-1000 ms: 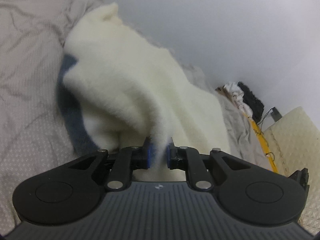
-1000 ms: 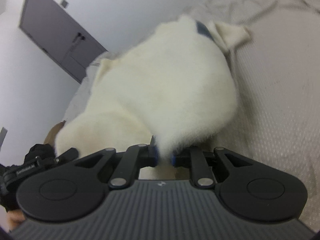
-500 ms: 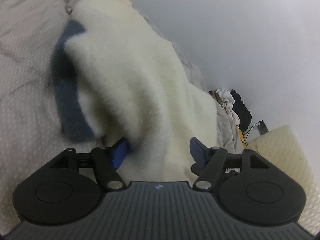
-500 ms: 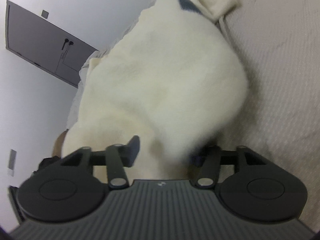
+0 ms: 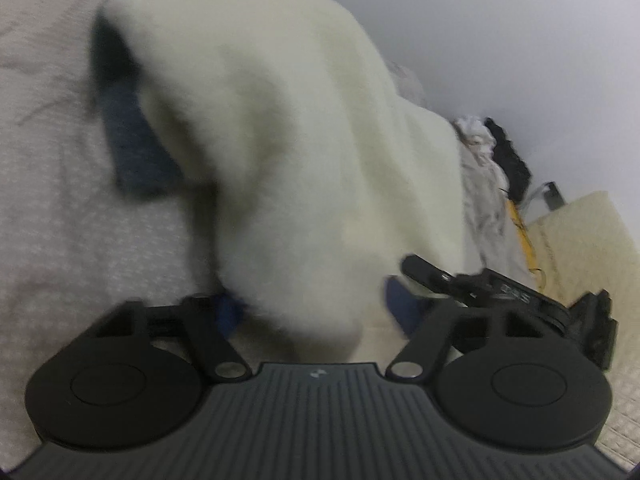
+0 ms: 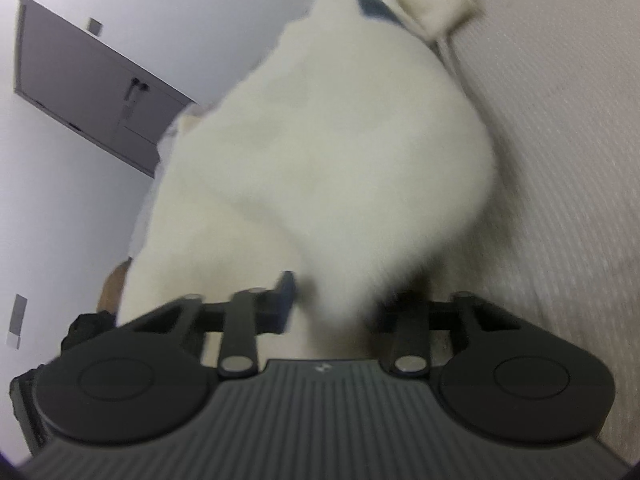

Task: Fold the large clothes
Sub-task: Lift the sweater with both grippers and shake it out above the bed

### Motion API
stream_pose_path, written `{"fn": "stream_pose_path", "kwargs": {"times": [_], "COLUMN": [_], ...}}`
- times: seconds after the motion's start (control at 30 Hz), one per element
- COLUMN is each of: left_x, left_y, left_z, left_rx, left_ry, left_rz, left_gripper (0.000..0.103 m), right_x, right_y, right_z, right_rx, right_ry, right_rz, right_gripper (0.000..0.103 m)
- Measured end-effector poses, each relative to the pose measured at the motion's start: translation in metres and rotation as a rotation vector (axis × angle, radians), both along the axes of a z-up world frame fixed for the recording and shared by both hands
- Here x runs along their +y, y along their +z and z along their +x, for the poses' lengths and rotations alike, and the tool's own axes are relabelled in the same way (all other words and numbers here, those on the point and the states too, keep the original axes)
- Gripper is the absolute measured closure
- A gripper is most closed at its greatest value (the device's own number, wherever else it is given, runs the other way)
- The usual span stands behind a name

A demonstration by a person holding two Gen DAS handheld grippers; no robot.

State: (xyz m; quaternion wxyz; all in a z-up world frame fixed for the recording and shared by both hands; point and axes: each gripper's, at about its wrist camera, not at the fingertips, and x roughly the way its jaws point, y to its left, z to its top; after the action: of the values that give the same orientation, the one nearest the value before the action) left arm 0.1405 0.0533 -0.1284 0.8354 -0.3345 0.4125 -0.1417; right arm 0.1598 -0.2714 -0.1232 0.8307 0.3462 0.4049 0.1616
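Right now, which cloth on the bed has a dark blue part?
The fluffy cream garment ahead of the left tool: navy shows along one edge. The pale sheet beneath has none.

Dim, soft indoor light; heavy motion blur; fisheye bending, dark corner vignetting.

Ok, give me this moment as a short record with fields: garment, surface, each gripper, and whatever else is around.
garment: cream fleece with a dark blue part, heaped on the bed
surface: bedsheet
left gripper: open, fleece between the jaws
right gripper: open, fleece between the jaws
background: door; clothes pile by the wall
sharpness: motion-blurred
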Motion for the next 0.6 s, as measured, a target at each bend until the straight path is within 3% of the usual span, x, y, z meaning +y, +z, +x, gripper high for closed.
{"fn": "stream_pose_path", "kwargs": {"times": [0.03, 0.1, 0.13, 0.3, 0.4, 0.5, 0.6], "left_x": [-0.001, -0.002, 0.003, 0.019, 0.029, 0.039, 0.043], "left_y": [0.0, 0.003, 0.008, 0.064, 0.107, 0.144, 0.189], "left_z": [0.0, -0.002, 0.0, -0.019, -0.032, -0.045, -0.059], "left_rx": [-0.001, -0.018, -0.041, -0.268, -0.398, -0.47, -0.551], "left_ry": [-0.002, 0.02, 0.037, 0.086, 0.093, 0.089, 0.09], "left_rz": [0.001, 0.0, -0.022, -0.09, -0.091, -0.137, -0.087], "left_gripper": [0.069, 0.086, 0.088, 0.09, 0.09, 0.09, 0.09], "right_x": [0.0, -0.002, -0.004, -0.021, -0.03, -0.032, -0.023], "right_y": [0.001, 0.004, 0.007, 0.053, 0.094, 0.136, 0.188], "right_z": [0.001, 0.001, -0.001, -0.017, -0.032, -0.043, -0.057], "right_rx": [-0.013, -0.048, -0.073, -0.256, -0.366, -0.452, -0.543], "right_ry": [0.002, 0.006, 0.004, -0.007, 0.003, 0.022, 0.052], "right_rz": [0.0, 0.008, 0.01, 0.104, 0.134, 0.13, 0.094], "right_gripper": [0.085, 0.087, 0.088, 0.089, 0.089, 0.089, 0.089]}}
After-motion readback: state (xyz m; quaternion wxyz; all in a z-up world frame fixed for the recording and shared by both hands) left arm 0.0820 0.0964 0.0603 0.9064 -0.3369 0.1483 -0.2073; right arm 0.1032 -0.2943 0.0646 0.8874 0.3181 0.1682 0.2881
